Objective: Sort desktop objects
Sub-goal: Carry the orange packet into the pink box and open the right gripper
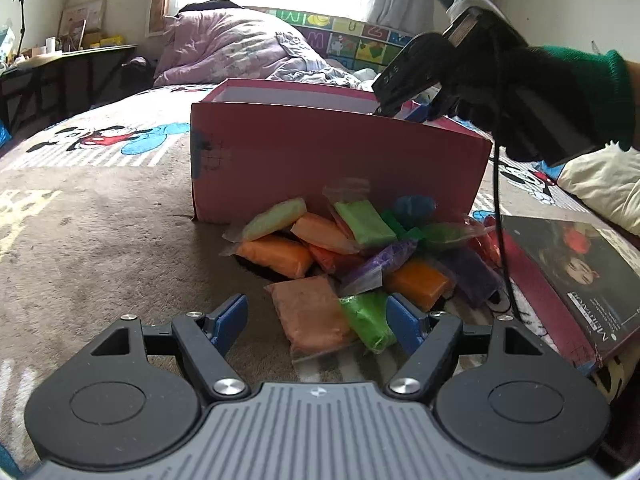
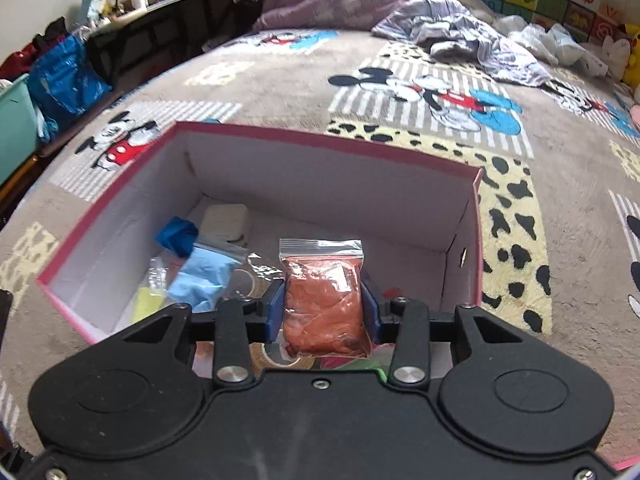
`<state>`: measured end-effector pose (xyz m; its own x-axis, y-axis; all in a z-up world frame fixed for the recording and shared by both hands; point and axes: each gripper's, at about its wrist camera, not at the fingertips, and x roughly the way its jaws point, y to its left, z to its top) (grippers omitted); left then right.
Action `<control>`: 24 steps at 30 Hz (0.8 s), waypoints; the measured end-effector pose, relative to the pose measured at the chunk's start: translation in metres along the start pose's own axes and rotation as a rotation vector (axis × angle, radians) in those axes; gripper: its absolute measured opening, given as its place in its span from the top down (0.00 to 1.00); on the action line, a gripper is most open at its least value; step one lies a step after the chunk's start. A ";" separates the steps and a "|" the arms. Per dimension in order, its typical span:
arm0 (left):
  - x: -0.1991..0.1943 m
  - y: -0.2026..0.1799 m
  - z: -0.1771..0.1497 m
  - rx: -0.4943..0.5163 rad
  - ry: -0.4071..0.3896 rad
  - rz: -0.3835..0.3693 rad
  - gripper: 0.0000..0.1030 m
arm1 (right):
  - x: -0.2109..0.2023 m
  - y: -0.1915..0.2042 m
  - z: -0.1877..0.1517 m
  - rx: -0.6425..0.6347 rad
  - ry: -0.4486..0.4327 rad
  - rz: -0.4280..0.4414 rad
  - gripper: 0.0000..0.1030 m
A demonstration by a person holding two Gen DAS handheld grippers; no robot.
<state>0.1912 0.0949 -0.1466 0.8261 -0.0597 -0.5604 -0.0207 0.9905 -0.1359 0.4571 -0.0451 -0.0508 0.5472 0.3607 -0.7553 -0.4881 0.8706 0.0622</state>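
Note:
A pink cardboard box (image 1: 336, 160) stands on the patterned blanket, and a heap of coloured clay bags (image 1: 352, 248) lies against its near wall. My left gripper (image 1: 316, 318) hovers open just before the heap, its blue pads either side of a pale orange bag (image 1: 312, 312) and a green bag (image 1: 366, 320) without pressing them. My right gripper (image 2: 323, 312) is shut on a red-orange clay bag (image 2: 324, 304) and holds it over the open box (image 2: 360, 152). Inside the box lie a light blue bag (image 2: 204, 276), a dark blue lump (image 2: 178, 236) and a white block (image 2: 224, 222).
A dark book (image 1: 580, 276) lies right of the heap, with the right gripper's black cable (image 1: 498, 220) hanging in front of it. A gloved hand with a green cuff (image 1: 560, 96) holds the right gripper above the box. Bedding (image 2: 460, 28) is piled at the blanket's far end.

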 end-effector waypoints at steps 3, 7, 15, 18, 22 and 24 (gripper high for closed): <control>0.003 0.001 0.002 -0.014 0.002 -0.005 0.27 | 0.010 -0.002 0.001 0.016 0.023 -0.008 0.54; 0.005 -0.001 0.005 -0.020 0.000 -0.012 0.27 | 0.011 -0.003 -0.002 0.028 0.018 0.001 0.53; 0.007 -0.009 0.007 -0.017 -0.009 -0.022 0.27 | -0.033 -0.011 -0.021 0.053 -0.095 0.068 0.44; 0.007 -0.010 0.008 -0.026 -0.014 -0.021 0.27 | -0.051 -0.021 -0.032 0.072 -0.122 0.094 0.41; 0.007 -0.014 0.009 -0.030 -0.019 -0.024 0.27 | -0.079 -0.040 -0.052 0.118 -0.155 0.124 0.39; 0.008 -0.017 0.008 -0.026 -0.019 -0.029 0.27 | -0.091 -0.049 -0.063 0.141 -0.169 0.132 0.38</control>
<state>0.2027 0.0781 -0.1421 0.8373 -0.0854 -0.5400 -0.0114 0.9848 -0.1735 0.3881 -0.1417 -0.0262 0.5970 0.5146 -0.6154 -0.4697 0.8461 0.2519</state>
